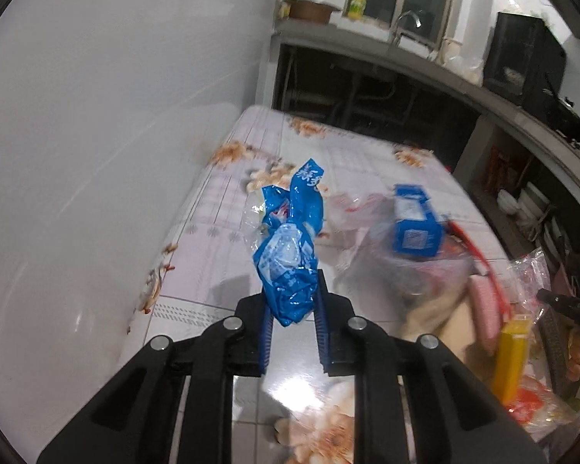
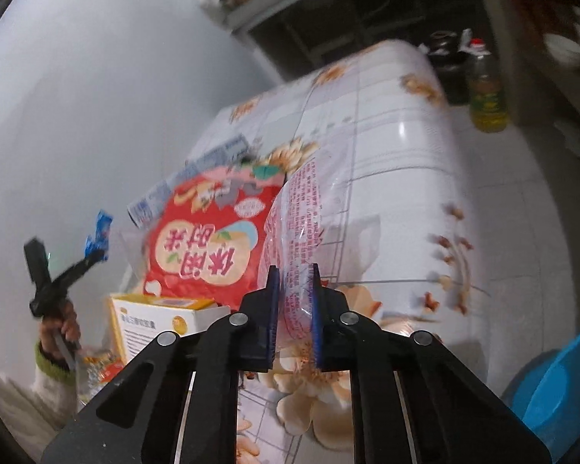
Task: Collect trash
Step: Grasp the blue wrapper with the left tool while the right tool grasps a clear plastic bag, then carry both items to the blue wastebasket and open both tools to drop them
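Blur over much of both views, worst on the heap of packaging at the right of the left wrist view.

Left tongs [image 1: 292, 301] clamped on a crumpled blue wrapper [image 1: 290, 247], held clear above the worktop [image 1: 220, 208] with its flowered plastic cover. White characters on the wrapper's upper flap, too twisted to read. Beside it, a blue carton [image 1: 415, 226] with a square code on its face, lying inside a clear bag [image 1: 371, 247]; text on the carton unreadable.

Right tongs [image 2: 294, 297] pinched on the clear bag [image 2: 301, 232] at its edge, red fine print on the film too small to make out. Behind, through the film, a red snack packet [image 2: 208, 247] with large characters, upside down, and a yellow-and-white box [image 2: 162, 317], its print blurred.

Seen only from the right wrist: the left tongs [image 2: 96, 249] from outside with the blue wrapper [image 2: 100, 232] at their tip, a hand [image 2: 67, 326] in a green-cuffed sleeve cut off below, a green-labelled bottle [image 2: 485, 96], a blue bin [image 2: 556, 390] cropped at the frame's edge.

Seen only from the left wrist: sink tap, window, dark appliance on the far counter.
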A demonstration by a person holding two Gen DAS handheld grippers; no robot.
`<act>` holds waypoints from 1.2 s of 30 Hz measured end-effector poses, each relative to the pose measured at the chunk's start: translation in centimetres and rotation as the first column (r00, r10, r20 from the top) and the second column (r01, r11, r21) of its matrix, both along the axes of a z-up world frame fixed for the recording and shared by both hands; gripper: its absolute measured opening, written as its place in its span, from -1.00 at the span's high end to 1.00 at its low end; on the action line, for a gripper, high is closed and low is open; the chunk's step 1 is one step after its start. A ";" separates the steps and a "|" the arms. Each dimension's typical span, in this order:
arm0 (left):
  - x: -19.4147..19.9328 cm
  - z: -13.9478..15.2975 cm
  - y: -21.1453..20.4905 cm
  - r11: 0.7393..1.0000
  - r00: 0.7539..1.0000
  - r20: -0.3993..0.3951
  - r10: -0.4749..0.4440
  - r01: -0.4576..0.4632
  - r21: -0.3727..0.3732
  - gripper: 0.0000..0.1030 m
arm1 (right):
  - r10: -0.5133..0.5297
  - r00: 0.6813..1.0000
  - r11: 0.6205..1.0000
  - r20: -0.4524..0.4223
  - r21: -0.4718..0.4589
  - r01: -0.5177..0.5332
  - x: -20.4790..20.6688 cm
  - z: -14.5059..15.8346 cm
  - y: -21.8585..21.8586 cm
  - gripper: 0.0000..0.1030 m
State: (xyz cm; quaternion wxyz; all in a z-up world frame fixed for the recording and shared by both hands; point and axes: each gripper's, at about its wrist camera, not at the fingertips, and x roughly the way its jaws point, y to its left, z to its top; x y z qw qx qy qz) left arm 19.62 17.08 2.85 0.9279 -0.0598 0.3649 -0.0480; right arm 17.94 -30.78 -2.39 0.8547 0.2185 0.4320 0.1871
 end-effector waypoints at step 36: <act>-11.7 -9.8 -57.2 0.562 0.451 -0.415 -0.790 0.804 -0.196 0.65 | -0.807 0.540 0.534 -0.240 0.094 0.840 -27.0 -13.6 -21.6 0.91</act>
